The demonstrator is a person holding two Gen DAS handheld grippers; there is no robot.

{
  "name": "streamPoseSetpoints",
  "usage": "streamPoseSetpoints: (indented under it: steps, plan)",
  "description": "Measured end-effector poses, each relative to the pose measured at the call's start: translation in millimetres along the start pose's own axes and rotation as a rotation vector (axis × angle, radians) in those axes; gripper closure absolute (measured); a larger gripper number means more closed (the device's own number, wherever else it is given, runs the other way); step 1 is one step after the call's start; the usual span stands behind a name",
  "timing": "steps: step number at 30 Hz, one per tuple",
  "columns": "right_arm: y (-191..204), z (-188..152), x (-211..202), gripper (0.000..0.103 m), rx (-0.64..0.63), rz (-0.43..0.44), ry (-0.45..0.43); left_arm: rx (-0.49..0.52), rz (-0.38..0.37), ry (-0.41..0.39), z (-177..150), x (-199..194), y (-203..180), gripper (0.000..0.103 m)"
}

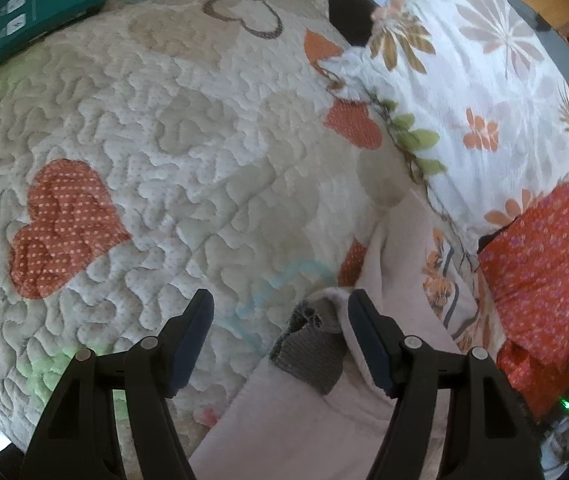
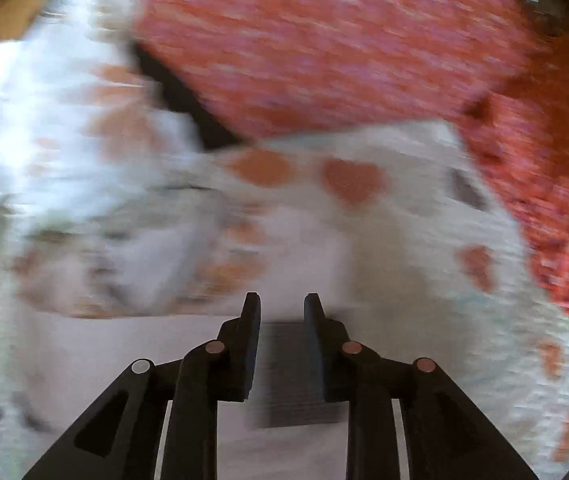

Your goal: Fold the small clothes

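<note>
Pale pink garment (image 1: 304,420) lies at the lower middle of the left view on the quilted bed (image 1: 164,140), under your spread left gripper (image 1: 280,340). Your right gripper (image 2: 282,344), jaws narrowly apart over its grey patch (image 2: 296,392), pinches nothing; motion blur risks a missed grab.

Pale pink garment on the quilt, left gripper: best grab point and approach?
Take the pale pink garment at its raised edge beside the grey ribbed patch. That rim stands off the quilt, so a finger can likely slip beneath it. Come down from above with the left gripper, jaws open and straddling the fold; flat areas offer no lip to pinch.
</note>
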State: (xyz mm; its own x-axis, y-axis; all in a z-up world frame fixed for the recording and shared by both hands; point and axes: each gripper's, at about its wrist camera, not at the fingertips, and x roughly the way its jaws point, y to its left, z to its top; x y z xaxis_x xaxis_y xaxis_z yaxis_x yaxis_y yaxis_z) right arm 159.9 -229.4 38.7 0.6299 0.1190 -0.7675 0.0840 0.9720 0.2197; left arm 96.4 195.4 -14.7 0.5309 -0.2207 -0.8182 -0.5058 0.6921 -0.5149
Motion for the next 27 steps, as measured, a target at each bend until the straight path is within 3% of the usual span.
streamPoseSetpoints:
  steps: [5, 8, 10, 14, 16, 19, 22, 27]
  plan:
    - [123, -7, 40, 0.078, -0.205, 0.341, 0.145, 0.0, 0.024, -0.039, 4, -8, 5, 0.031]
    - [190, -21, 69, 0.078, -0.323, 0.447, 0.243, -0.008, 0.029, -0.036, 6, -8, 11, 0.031]
    - [215, -28, 89, 0.078, -0.36, 0.44, 0.283, -0.006, 0.028, -0.027, 7, -7, 13, 0.031]
    - [235, -12, 151, 0.079, -0.383, 0.169, 0.268, 0.003, 0.029, -0.017, 9, -8, 20, 0.031]
    - [227, 5, 176, 0.083, -0.319, 0.095, 0.258, 0.005, 0.032, -0.022, 12, -11, 23, 0.031]
    - [222, 23, 182, 0.083, -0.261, 0.107, 0.249, -0.002, 0.036, -0.031, 16, -14, 30, 0.031]
    - [217, 30, 154, 0.079, -0.239, 0.147, 0.191, -0.026, 0.031, -0.031, 20, -18, 40, 0.031]
    - [205, -11, 95, 0.079, -0.283, 0.311, 0.193, -0.044, 0.014, -0.028, 20, -23, 46, 0.029]
